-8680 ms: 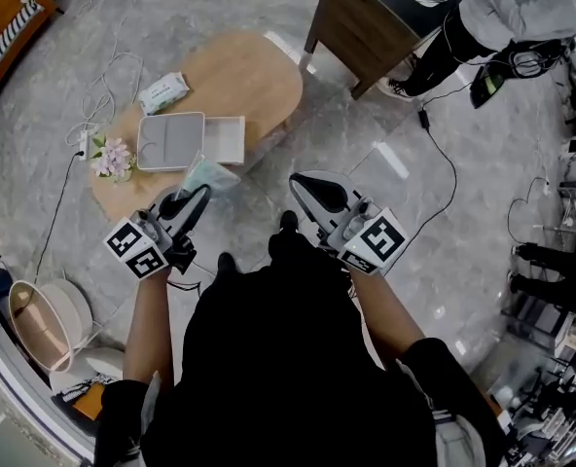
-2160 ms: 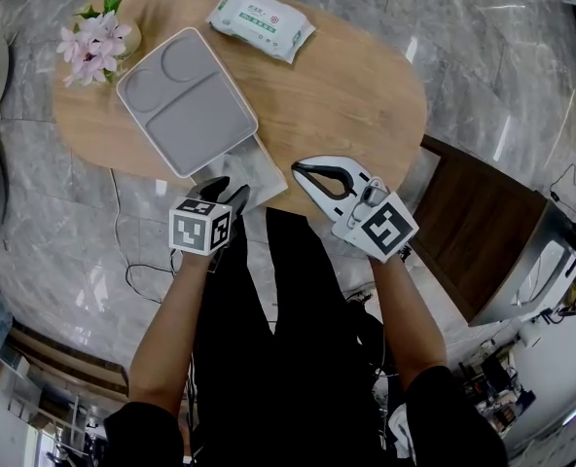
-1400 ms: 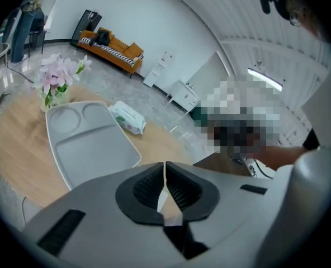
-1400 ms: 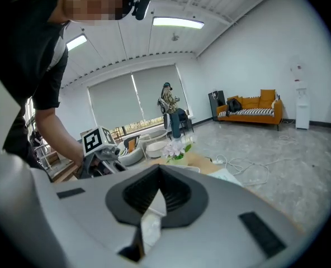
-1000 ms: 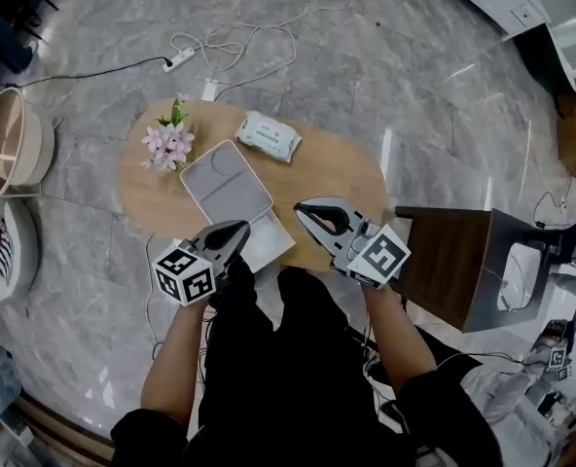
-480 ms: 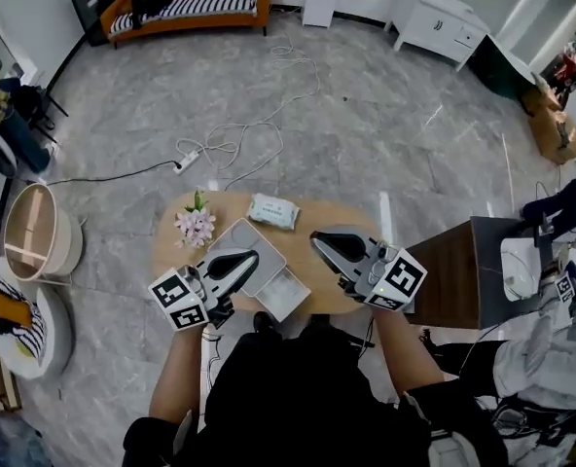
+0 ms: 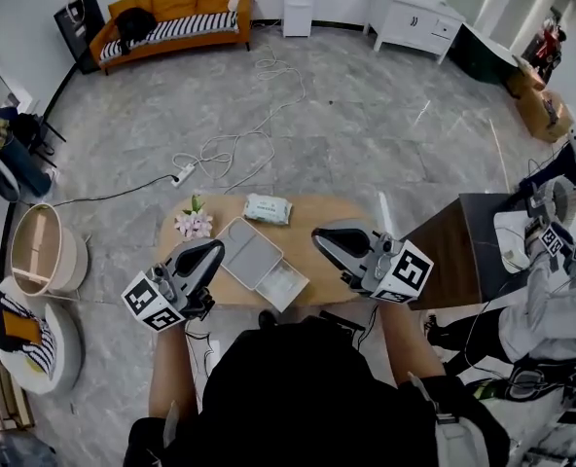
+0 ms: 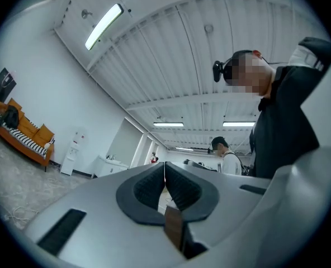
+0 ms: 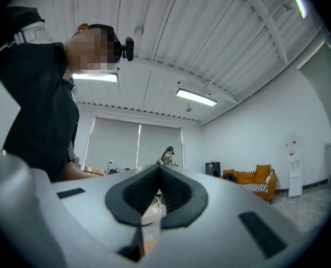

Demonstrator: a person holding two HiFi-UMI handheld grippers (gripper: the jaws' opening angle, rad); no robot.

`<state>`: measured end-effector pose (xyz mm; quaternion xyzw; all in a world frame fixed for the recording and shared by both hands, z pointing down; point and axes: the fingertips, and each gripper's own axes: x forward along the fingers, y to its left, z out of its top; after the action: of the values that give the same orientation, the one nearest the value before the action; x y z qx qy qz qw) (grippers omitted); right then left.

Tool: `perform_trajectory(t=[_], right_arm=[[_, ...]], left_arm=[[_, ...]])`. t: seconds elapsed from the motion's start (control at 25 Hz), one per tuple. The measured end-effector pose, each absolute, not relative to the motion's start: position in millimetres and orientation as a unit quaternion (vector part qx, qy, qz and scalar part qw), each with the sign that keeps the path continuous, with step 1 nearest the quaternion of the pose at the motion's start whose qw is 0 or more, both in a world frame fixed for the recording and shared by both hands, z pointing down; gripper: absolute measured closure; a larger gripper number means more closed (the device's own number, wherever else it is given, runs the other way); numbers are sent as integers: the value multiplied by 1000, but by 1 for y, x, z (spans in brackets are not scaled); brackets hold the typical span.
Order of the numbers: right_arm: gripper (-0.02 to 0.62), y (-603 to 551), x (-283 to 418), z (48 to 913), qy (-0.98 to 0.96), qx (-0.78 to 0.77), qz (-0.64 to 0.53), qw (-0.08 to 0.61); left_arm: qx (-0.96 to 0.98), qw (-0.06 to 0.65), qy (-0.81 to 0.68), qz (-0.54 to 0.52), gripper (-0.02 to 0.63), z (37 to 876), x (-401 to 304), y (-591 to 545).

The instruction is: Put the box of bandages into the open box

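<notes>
The shallow white rectangular open box (image 7: 284, 286) lies flat on the table between the two claws, just right of the left gripper (image 7: 216, 249) tips and left of the right gripper (image 7: 319, 236). Its grey, round-cornered lid (image 7: 247, 254) is folded back flat on the side away from the person. The tray's inside looks pale, and the box of bandages cannot be made out in it at this size; neither claw holds it, both pairs of jaws being pressed together on nothing.
</notes>
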<state>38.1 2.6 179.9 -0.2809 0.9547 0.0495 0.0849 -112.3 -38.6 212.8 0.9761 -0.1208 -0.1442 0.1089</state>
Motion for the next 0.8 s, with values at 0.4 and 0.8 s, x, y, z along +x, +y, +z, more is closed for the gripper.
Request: perform_trajectory(t=[0.4, 0.8], right_arm=[[584, 103, 47, 182, 958, -269, 28, 97], [584, 187, 45, 248, 954, -271, -78, 104]], left_arm=[[973, 118, -142, -139, 589, 226, -94, 54], [975, 168, -121, -75, 589, 278, -64, 172]])
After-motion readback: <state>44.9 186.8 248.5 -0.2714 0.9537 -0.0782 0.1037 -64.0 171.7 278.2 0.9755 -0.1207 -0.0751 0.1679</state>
